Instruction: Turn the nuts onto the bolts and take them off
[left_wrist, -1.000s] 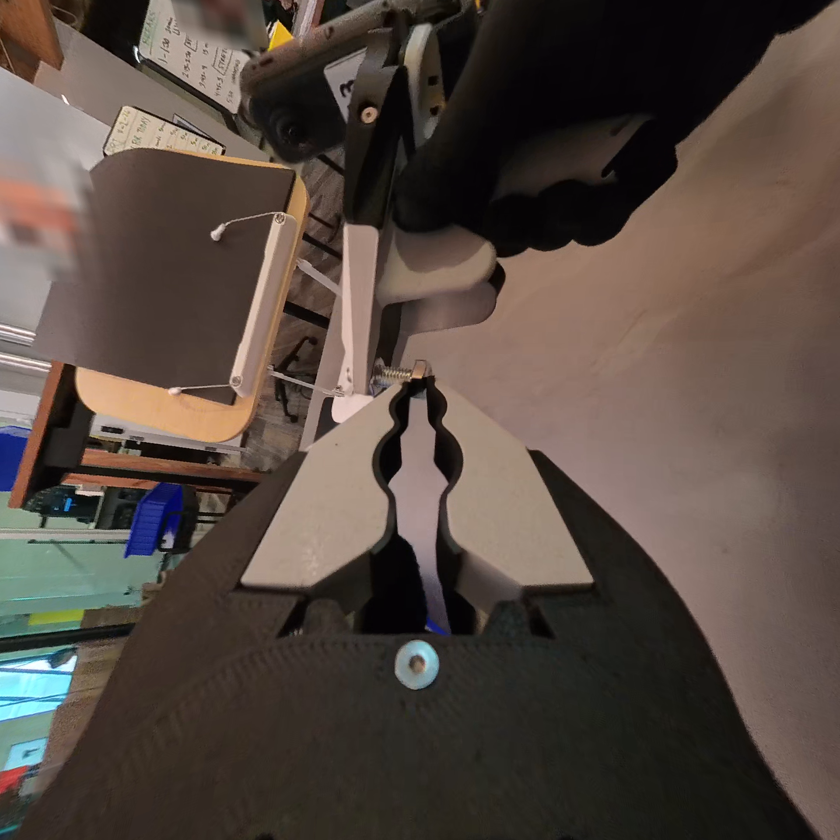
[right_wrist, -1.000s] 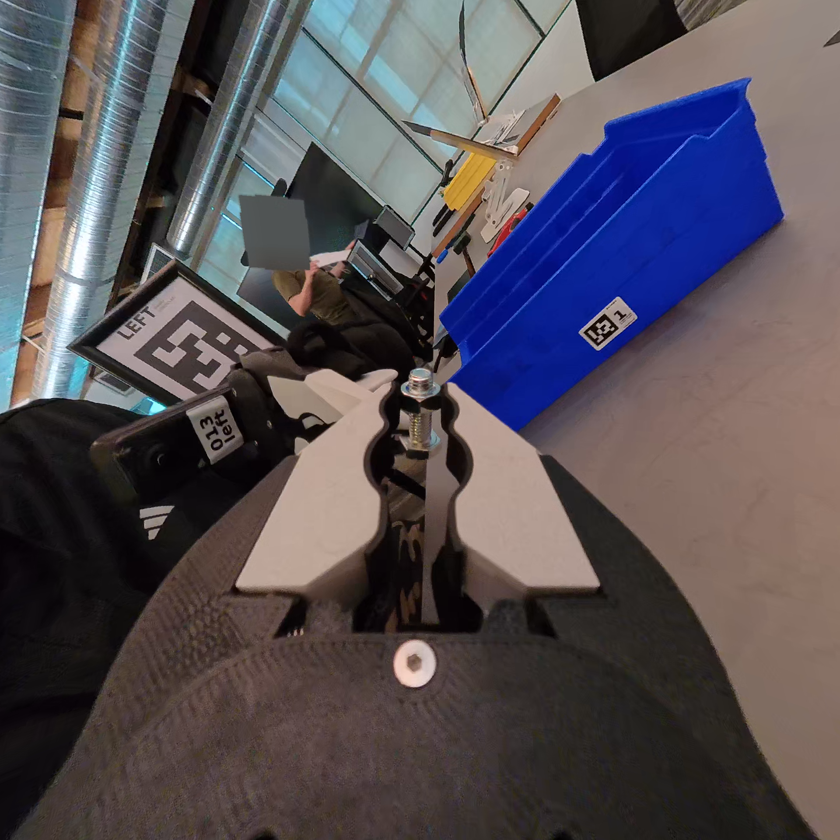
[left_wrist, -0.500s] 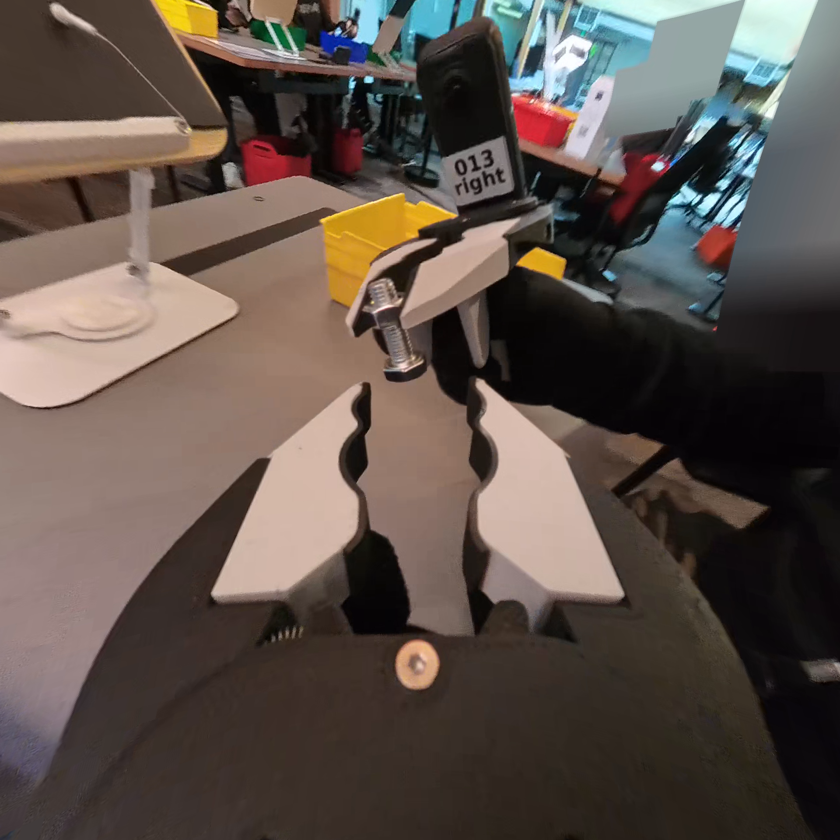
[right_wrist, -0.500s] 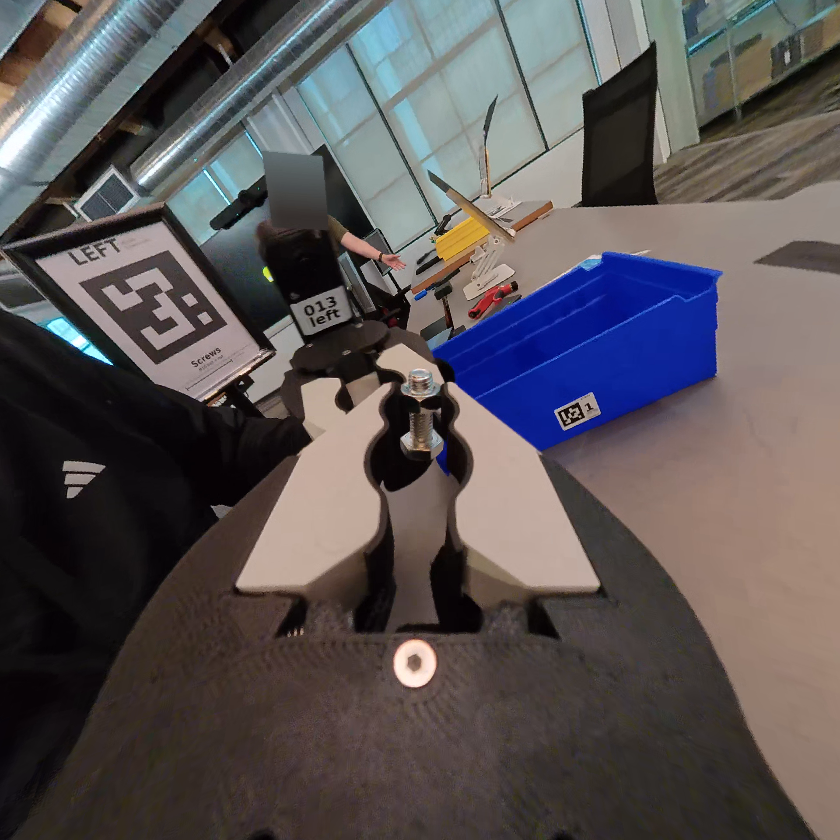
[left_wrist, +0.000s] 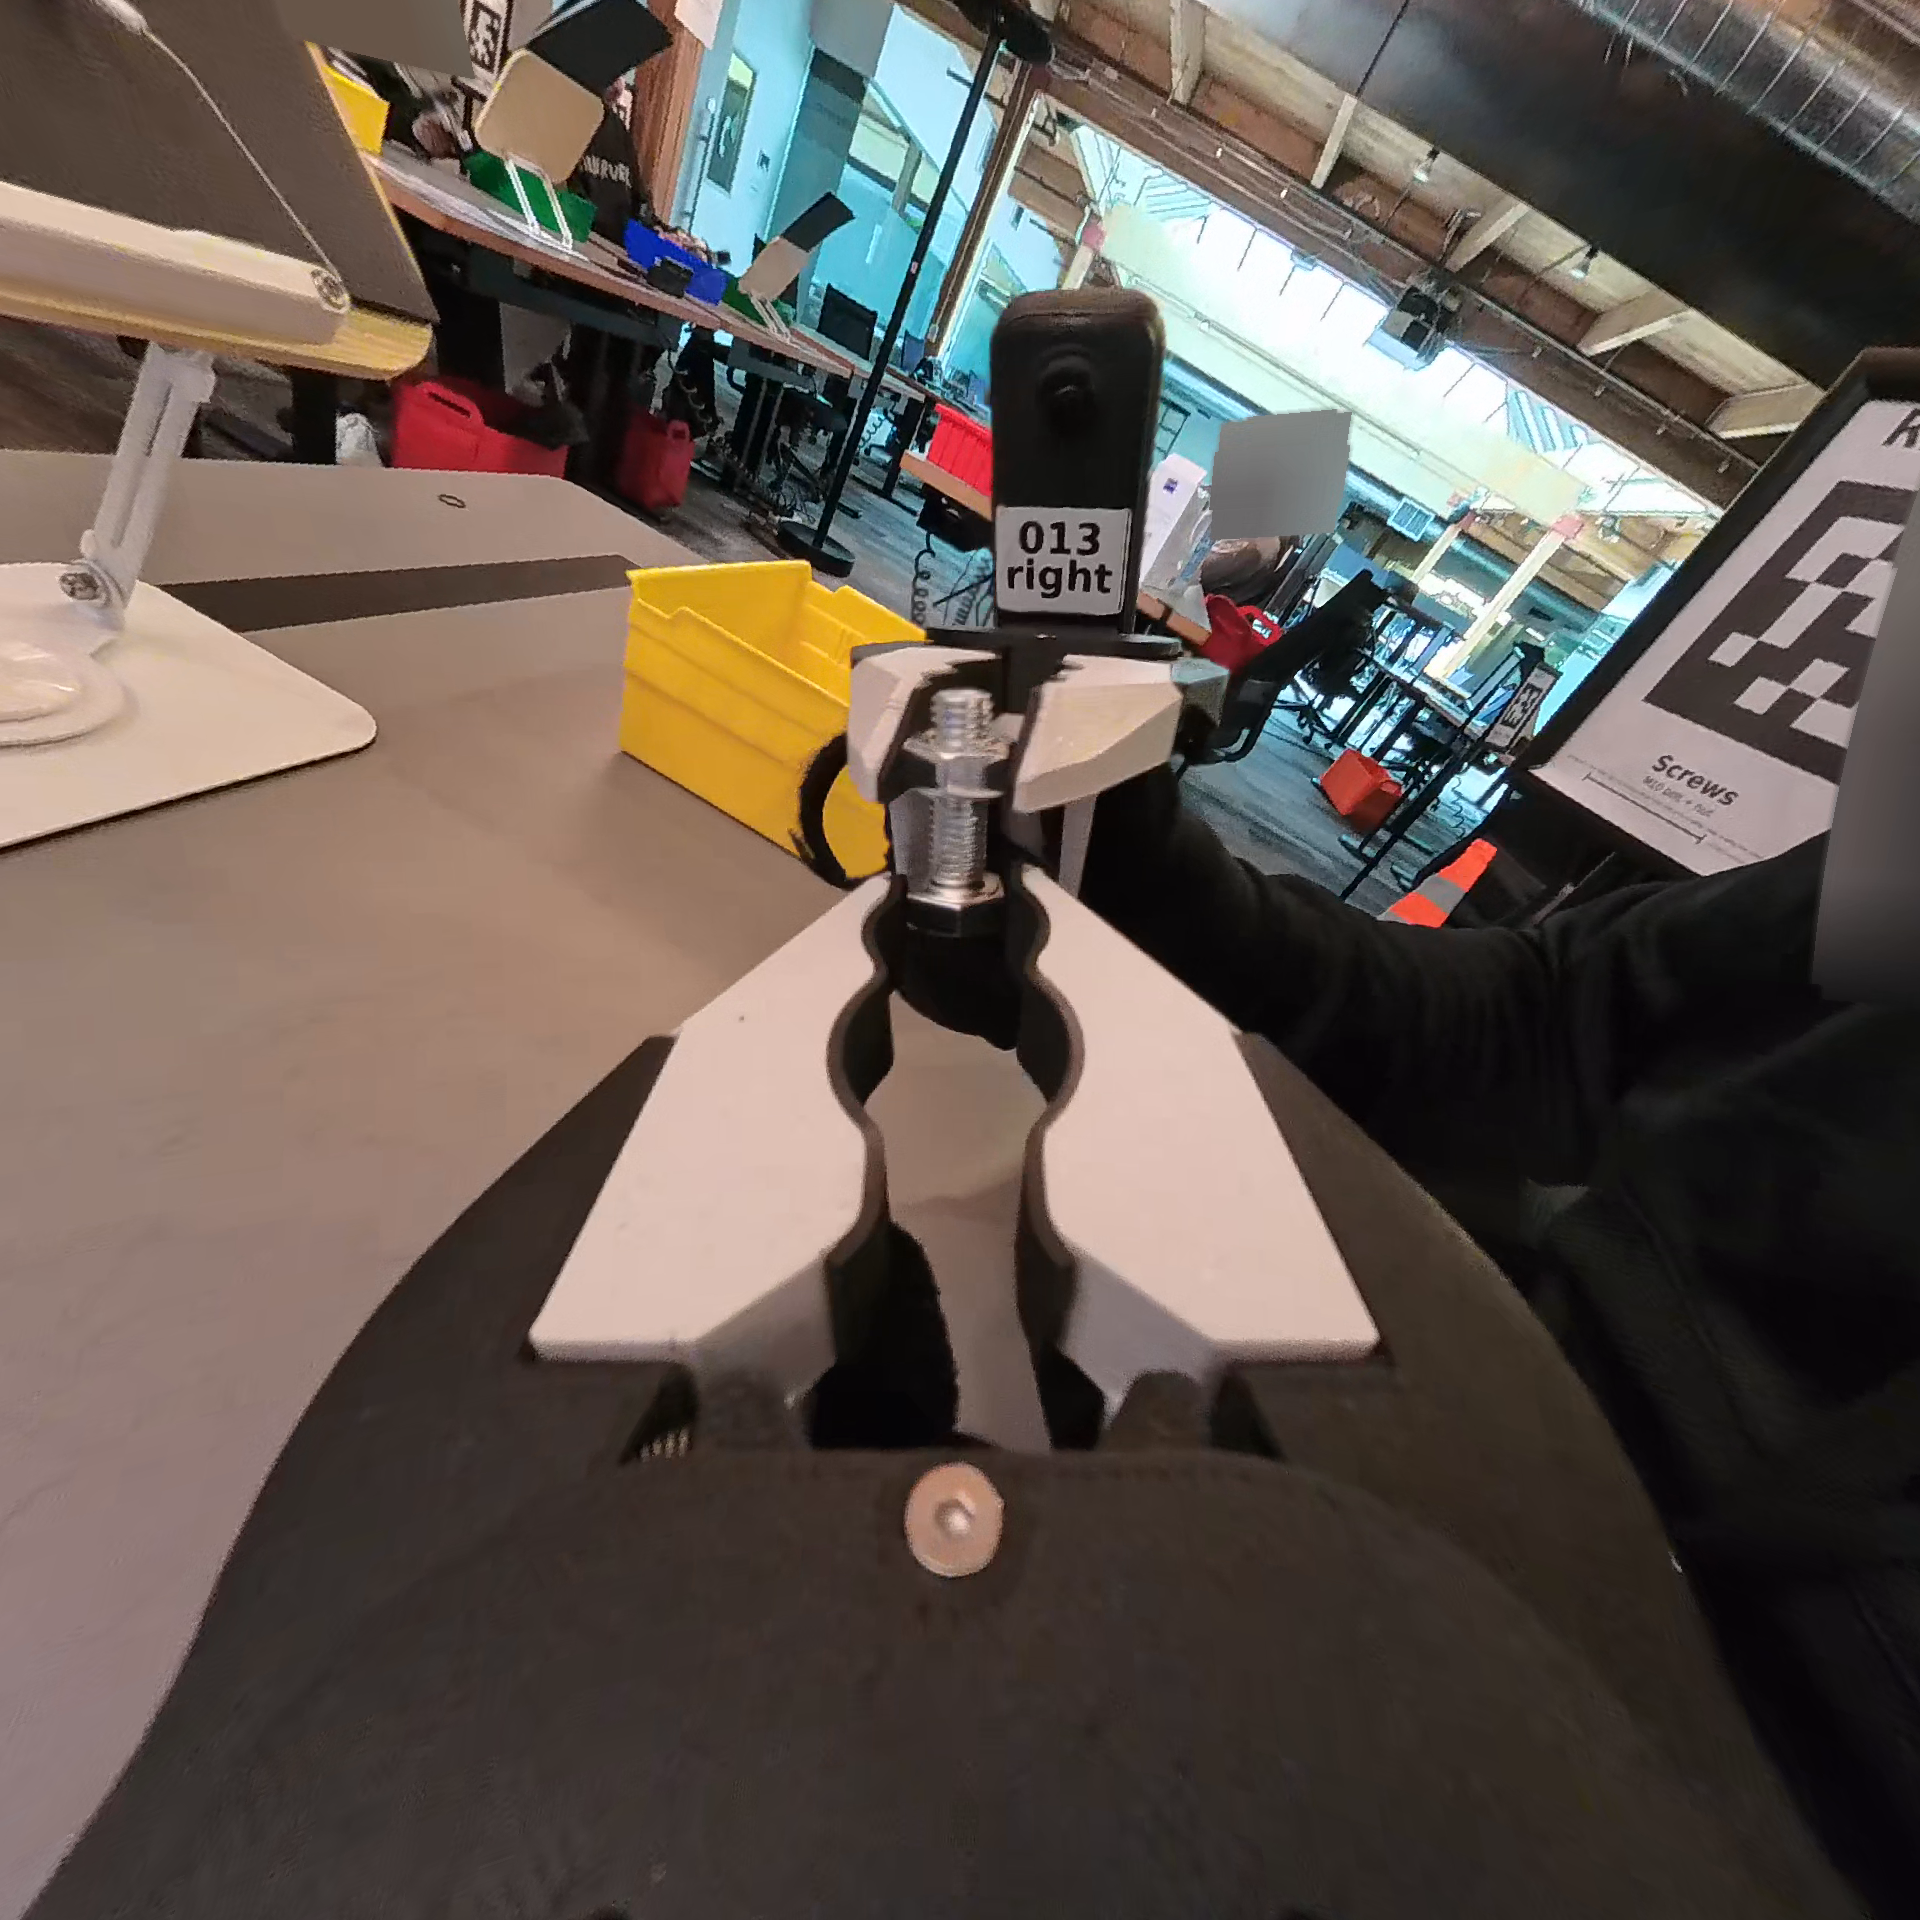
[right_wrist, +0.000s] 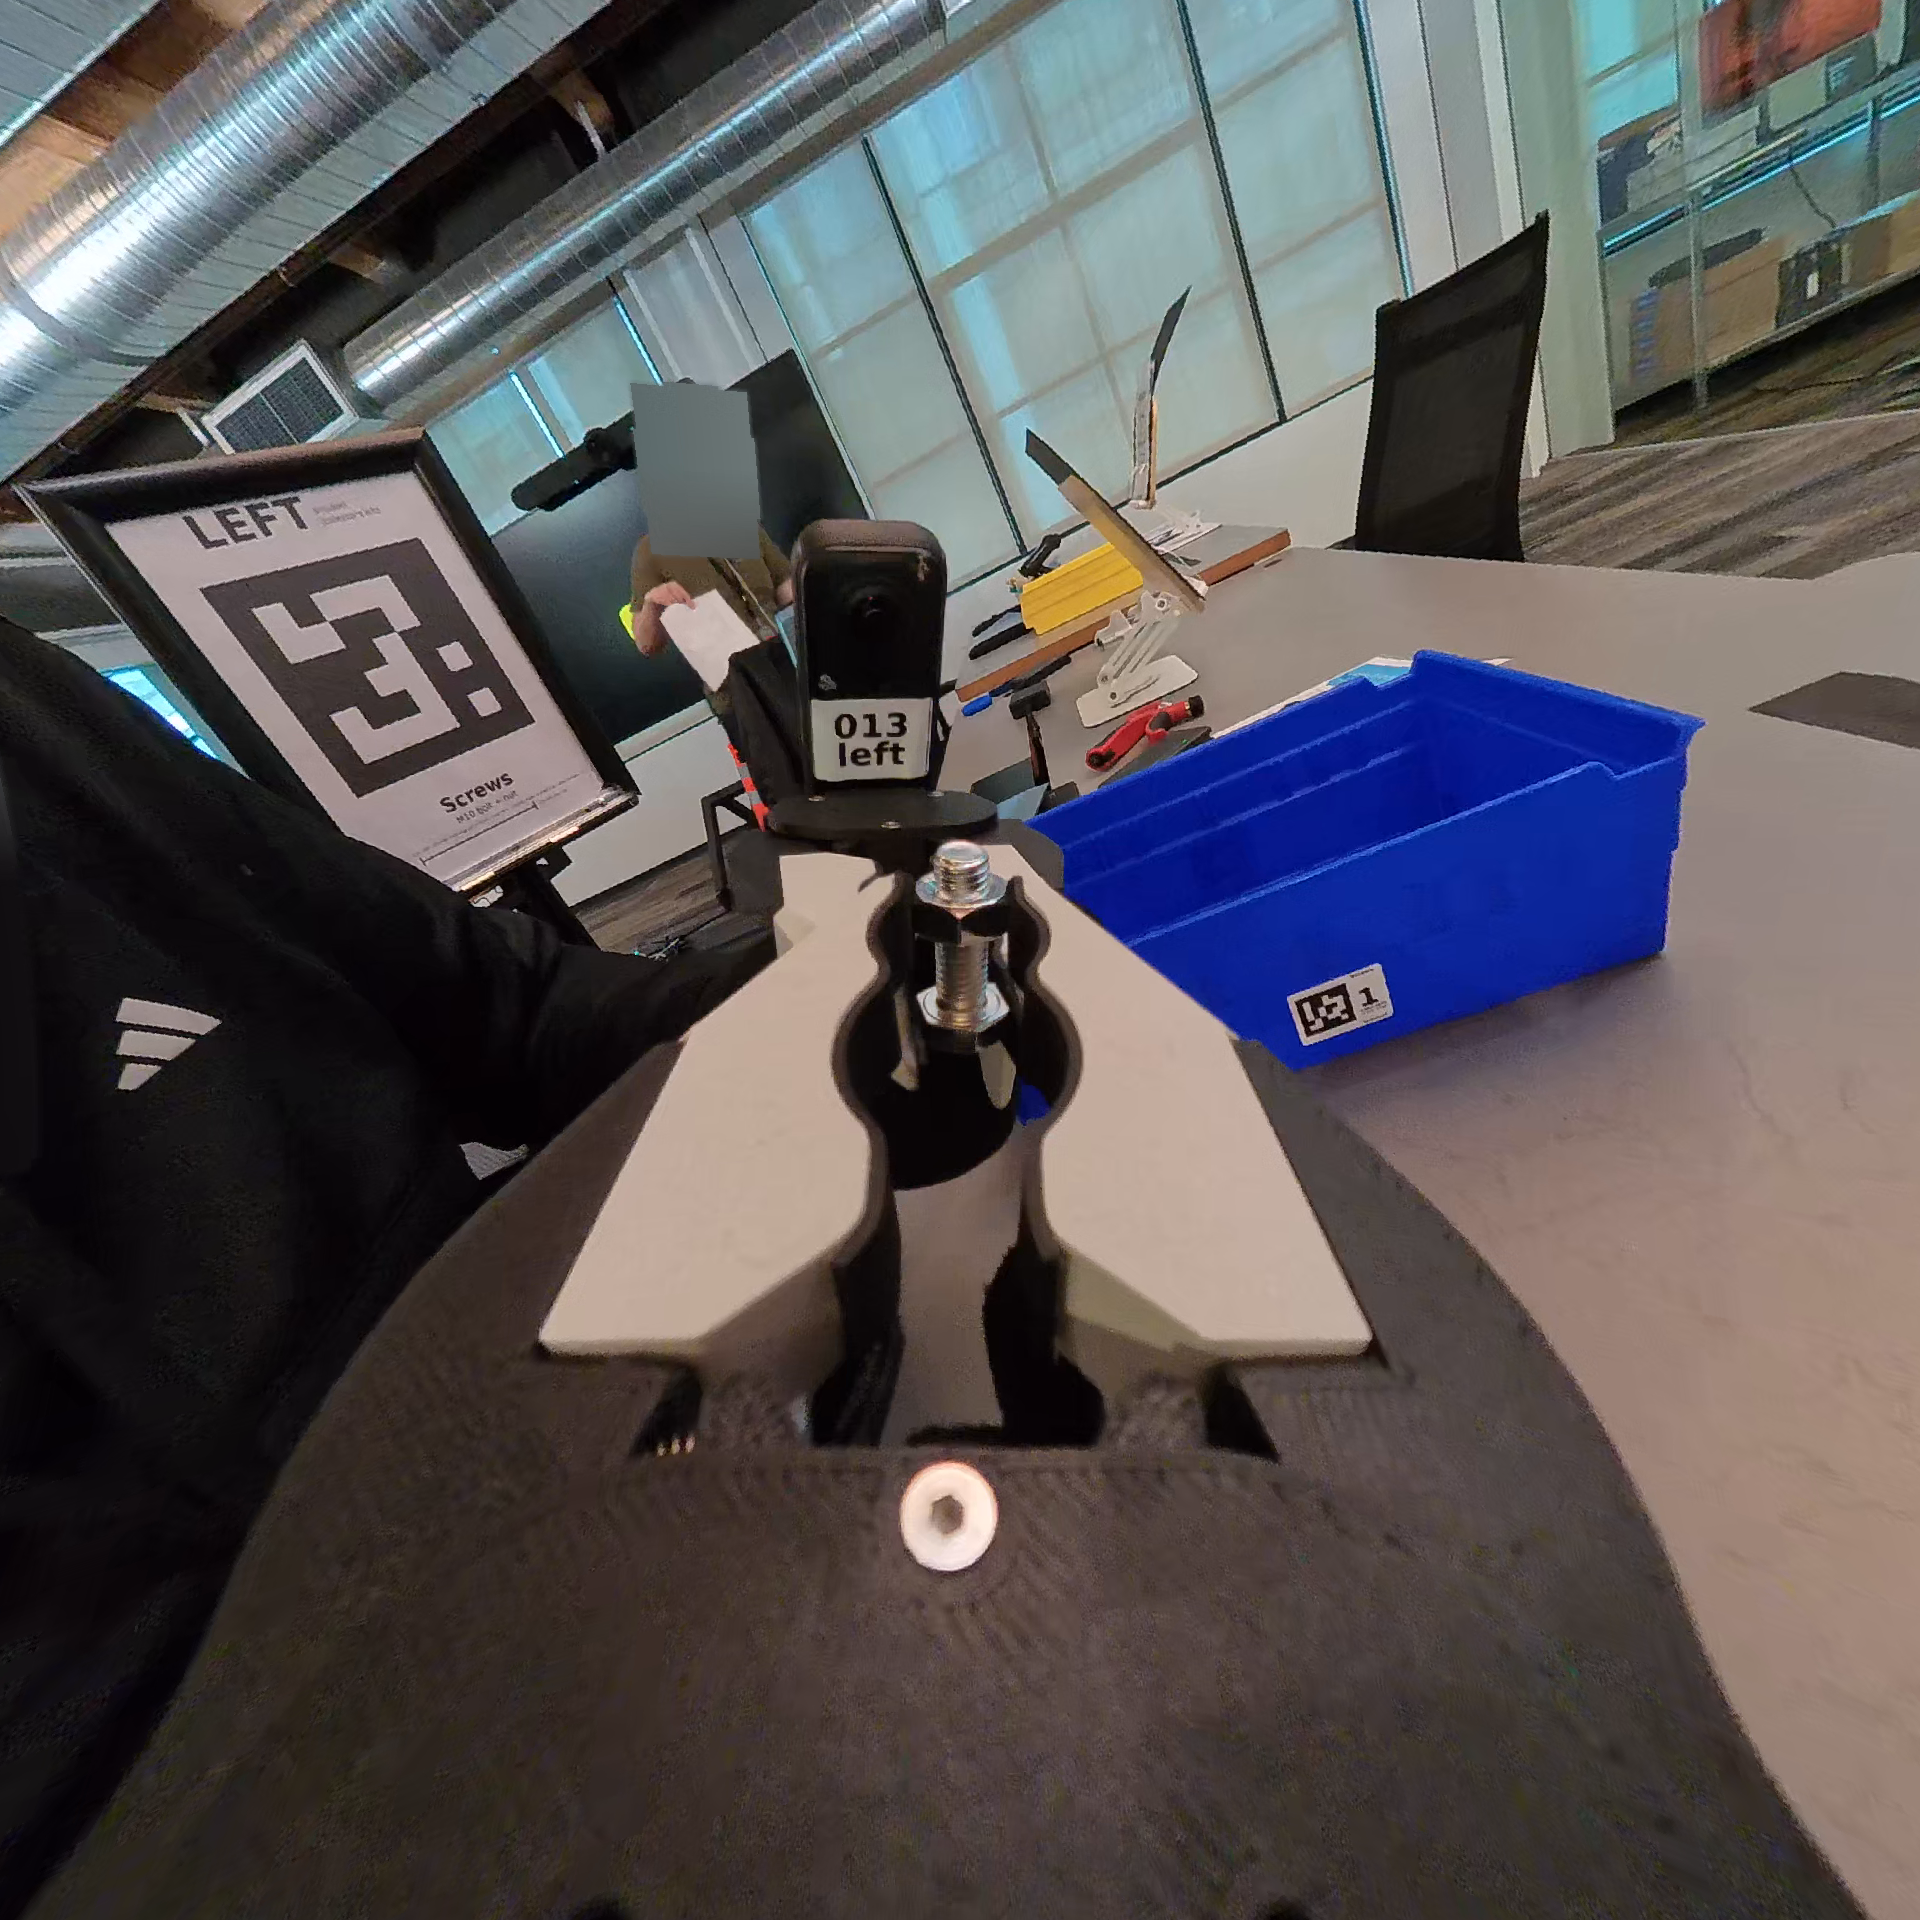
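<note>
A silver bolt (left_wrist: 954, 831) stands upright between my two grippers above the grey table (left_wrist: 312, 987). My left gripper (left_wrist: 951, 914) is shut on the bolt's head at the bottom. My right gripper (left_wrist: 956, 748) faces me and is shut on the nut (left_wrist: 951, 771), which sits near the bolt's threaded top. In the right wrist view the nut (right_wrist: 961, 914) is between my right gripper's (right_wrist: 961, 904) tips. The bolt's thread (right_wrist: 961, 971) runs down to the head, which the left gripper (right_wrist: 956, 1049) holds from the far side.
A yellow bin (left_wrist: 748, 675) stands on the table behind the bolt. A blue bin (right_wrist: 1403, 862) stands to the right in the right wrist view. A white stand base (left_wrist: 156, 717) is at the left. Framed marker signs (right_wrist: 343, 665) (left_wrist: 1766, 644) stand at the sides. My left and right fingertips are right by each other.
One second ago my left gripper held the bolt's head, rolled to the side. It then opened and drew back. Now it is level and shut on the head again. The right gripper kept the nut.
</note>
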